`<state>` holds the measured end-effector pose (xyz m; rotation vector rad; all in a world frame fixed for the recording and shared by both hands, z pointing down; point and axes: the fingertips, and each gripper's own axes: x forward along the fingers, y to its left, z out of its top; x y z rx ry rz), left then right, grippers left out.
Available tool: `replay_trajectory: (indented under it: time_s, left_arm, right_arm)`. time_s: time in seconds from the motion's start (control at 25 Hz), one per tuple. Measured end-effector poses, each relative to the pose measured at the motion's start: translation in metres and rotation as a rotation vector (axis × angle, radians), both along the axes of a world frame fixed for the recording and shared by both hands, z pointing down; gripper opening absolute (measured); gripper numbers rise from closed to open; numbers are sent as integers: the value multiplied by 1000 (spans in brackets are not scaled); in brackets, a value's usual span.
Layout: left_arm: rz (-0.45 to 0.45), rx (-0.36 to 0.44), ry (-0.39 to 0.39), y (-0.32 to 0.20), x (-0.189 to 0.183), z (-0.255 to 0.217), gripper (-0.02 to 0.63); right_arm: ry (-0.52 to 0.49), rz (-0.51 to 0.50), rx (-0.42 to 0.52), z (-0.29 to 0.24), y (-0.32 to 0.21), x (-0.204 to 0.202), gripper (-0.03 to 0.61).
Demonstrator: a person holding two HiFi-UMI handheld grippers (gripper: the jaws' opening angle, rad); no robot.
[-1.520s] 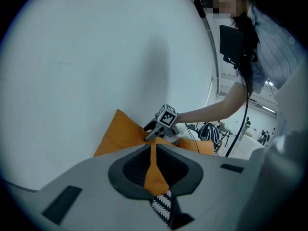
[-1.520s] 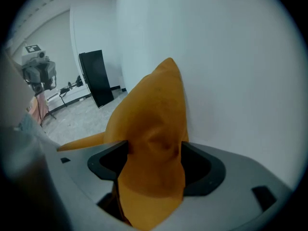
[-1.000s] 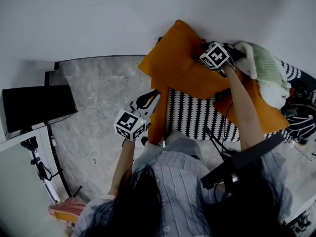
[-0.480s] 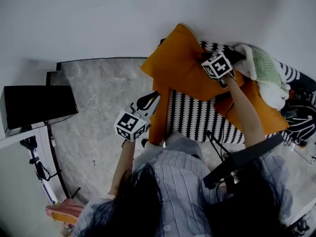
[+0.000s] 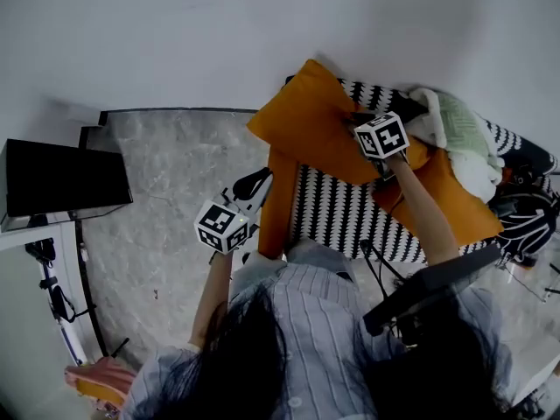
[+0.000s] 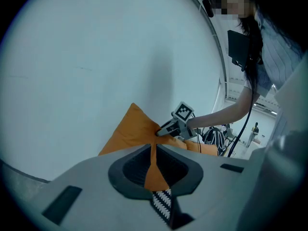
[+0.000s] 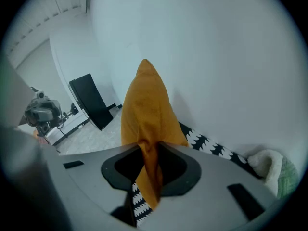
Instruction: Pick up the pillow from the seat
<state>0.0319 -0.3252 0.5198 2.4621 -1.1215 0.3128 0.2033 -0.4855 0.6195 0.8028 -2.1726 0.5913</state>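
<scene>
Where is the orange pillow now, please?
Head view, upper centre: the pillow stands over the striped seat by the wall, pinched by the left gripper, with the right gripper closing its jaws on it.

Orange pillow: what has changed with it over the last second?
The right gripper pulled back toward the person along the orange pillow. Its fingers, wide open earlier, are closing on a fold of the fabric. The left gripper stays shut on the pillow's near edge, and the striped seat looks unchanged.
</scene>
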Motion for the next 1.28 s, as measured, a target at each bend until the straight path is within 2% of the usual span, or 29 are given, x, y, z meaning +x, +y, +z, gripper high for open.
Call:
replay_trajectory:
  time_s: [0.12,0.4,0.56,0.6,0.68,0.72,0.8,0.96,1.08,1.28]
  left_arm:
    - [-11,12,-2,8,-9,-5,25]
    - [-50,53,8,24,-32,-18,25]
    - [-33,83,-15,35,-48,-25,25]
    - [-14,96,-27,34,-51,-28,36]
    - [35,131,-38,29,-58,-40,152]
    - [63,153,-35,25,-61,-48,186]
    - [123,206,-28,16,-65,-66,222]
    - [275,297,-60,4,-55,-94,257]
    - [409,332,-89,1,-40,-104,276]
    - [579,344,-13,13,-23,-125,323]
  right_arm:
    - [-35,13,-12,-16,16,-10,86]
    - [-196,62,-16,-70,55,-42,51]
    - [-243,84,-18,-87,86,-60,38]
    - [-256,89,-21,-91,95,-64,37]
    - [-284,101,-23,-100,114,-71,32]
    - [-295,110,-21,-104,123,-75,31]
    - [-312,134,-15,-112,143,-81,31]
    - [-320,160,-11,-127,182,-83,29]
    - [-321,135,-12,-140,212,-89,29]
    - [-298,63,-12,-158,271,-104,29]
